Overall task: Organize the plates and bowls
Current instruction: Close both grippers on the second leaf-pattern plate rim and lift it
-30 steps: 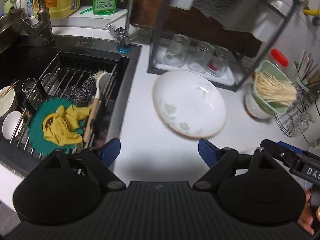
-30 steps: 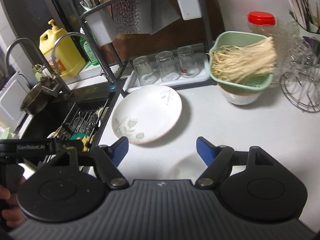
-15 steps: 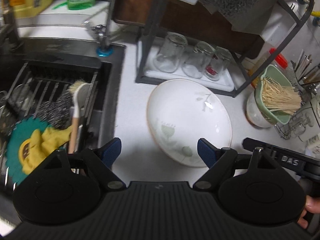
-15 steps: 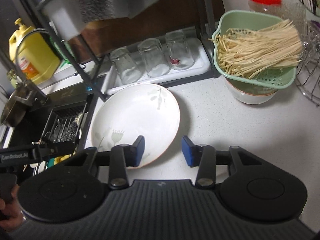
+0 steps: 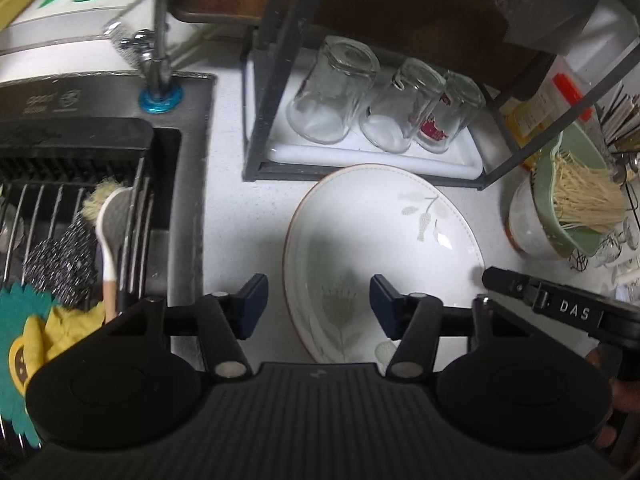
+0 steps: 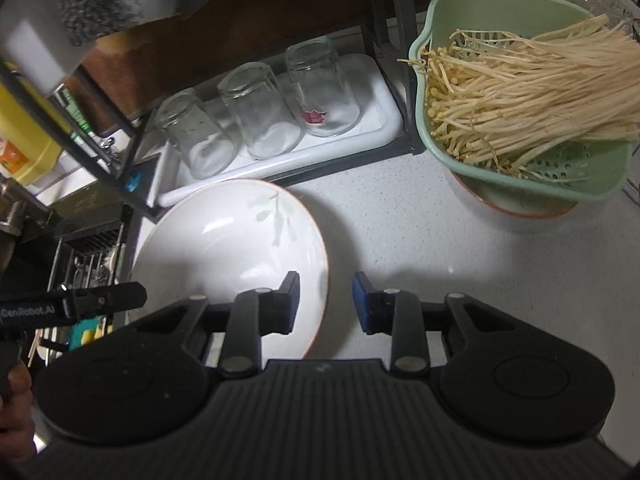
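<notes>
A white plate (image 5: 384,240) with a pale flower print and a thin brown rim lies on the white counter in front of the black rack. My left gripper (image 5: 318,302) straddles the plate's left rim. Its jaws are closing, and a gap shows at both pads. In the right wrist view, my right gripper (image 6: 326,302) straddles the right rim of the same plate (image 6: 224,248). Its jaws are also closing, with one finger over the plate and the other over the counter, neither pressing. A white bowl (image 6: 508,208) sits under a green colander.
The green colander (image 6: 560,172) holds enoki mushrooms. Three upturned glasses (image 5: 384,108) stand on a white tray under the black rack (image 5: 276,80). The sink (image 5: 188,184) at left holds a wire drainer, a scrub brush (image 5: 110,236), steel wool and a yellow cloth. A wire stand is at far right.
Both grippers have come down and in toward the plate, and both pairs of jaws have narrowed. The plate's rims now lie between the fingers. The plate has not moved.
</notes>
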`<act>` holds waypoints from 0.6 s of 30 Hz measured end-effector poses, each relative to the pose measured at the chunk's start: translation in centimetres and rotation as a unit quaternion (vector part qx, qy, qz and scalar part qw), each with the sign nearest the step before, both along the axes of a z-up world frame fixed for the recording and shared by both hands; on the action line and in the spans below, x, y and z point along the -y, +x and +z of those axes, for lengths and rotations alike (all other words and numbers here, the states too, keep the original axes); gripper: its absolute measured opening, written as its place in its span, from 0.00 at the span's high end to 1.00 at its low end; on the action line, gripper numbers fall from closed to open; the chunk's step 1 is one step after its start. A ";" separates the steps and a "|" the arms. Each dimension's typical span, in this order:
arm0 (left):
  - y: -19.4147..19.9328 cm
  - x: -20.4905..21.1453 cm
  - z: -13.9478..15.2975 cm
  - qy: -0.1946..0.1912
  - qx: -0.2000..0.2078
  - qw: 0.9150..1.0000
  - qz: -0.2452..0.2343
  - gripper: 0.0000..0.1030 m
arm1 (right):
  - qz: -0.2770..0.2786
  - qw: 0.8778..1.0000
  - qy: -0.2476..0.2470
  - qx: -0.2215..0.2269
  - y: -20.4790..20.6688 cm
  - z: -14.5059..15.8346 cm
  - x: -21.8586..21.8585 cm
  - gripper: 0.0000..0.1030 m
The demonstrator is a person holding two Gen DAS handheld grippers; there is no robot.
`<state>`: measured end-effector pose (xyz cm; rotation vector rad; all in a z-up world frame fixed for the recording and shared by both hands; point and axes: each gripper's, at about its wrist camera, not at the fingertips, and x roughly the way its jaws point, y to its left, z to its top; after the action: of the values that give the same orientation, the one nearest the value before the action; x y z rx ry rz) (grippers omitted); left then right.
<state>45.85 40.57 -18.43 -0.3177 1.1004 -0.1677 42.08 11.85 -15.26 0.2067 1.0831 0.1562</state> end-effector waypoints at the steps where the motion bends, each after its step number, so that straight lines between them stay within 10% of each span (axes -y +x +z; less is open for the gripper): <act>1: 0.3 0.1 -0.2 0.001 -0.001 1.000 -0.004 0.44 | -0.001 1.000 -0.001 -0.002 0.3 -0.2 0.0 0.73; 18: 2.1 0.2 -2.0 -0.033 -0.051 0.998 0.004 0.49 | 0.021 0.998 0.006 -0.053 1.8 -1.6 -1.0 0.89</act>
<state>47.92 40.35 -20.42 -0.3944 1.1954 -0.1823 43.90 12.83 -16.87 0.2060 1.1927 0.1911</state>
